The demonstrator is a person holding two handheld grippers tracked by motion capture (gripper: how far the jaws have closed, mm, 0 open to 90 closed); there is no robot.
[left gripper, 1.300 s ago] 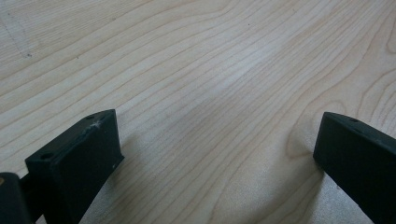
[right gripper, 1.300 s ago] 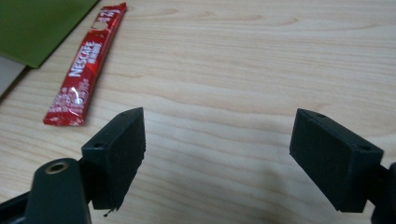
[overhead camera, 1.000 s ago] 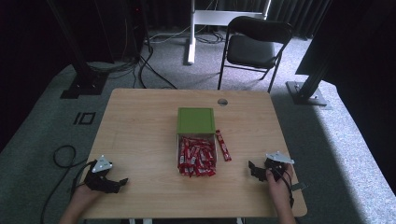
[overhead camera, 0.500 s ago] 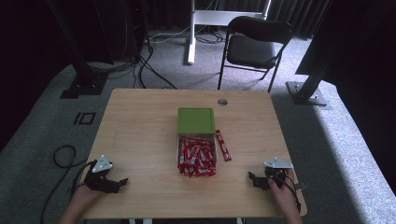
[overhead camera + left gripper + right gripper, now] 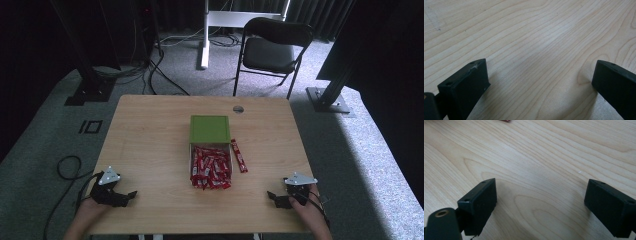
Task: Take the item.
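Filling the middle of the high view, a pale wooden bench (image 5: 150, 145) stands on grey carpet (image 5: 45, 145), with a black folding chair (image 5: 272, 47) beyond its far edge and dark stand bases on the floor to either side. A small round grommet (image 5: 238, 109) sits near the far edge of the bench. At the centre lies an open box: its green lid (image 5: 209, 129) lies flat on the far side, and the tray (image 5: 191, 159) on the near side is heaped with red wrapped candy bars (image 5: 211, 167), some spilling over its near end. One loose red bar (image 5: 239, 155) lies just beside the tray's right side, lengthwise, apart from the heap.

The left claw (image 5: 131, 194) rests near the front left corner of the bench, held by a hand (image 5: 87, 212), its cable (image 5: 67, 167) looping off onto the carpet. In the left gripper view its jaws stand wide apart over bare wood (image 5: 536, 50), gripping nothing. The right claw (image 5: 270, 195) rests near the front right corner, held by the other hand (image 5: 307, 212), well apart from the box. In the right gripper view its jaws are likewise spread wide and empty, with a sliver of red wrapper (image 5: 505, 120) at the top edge.
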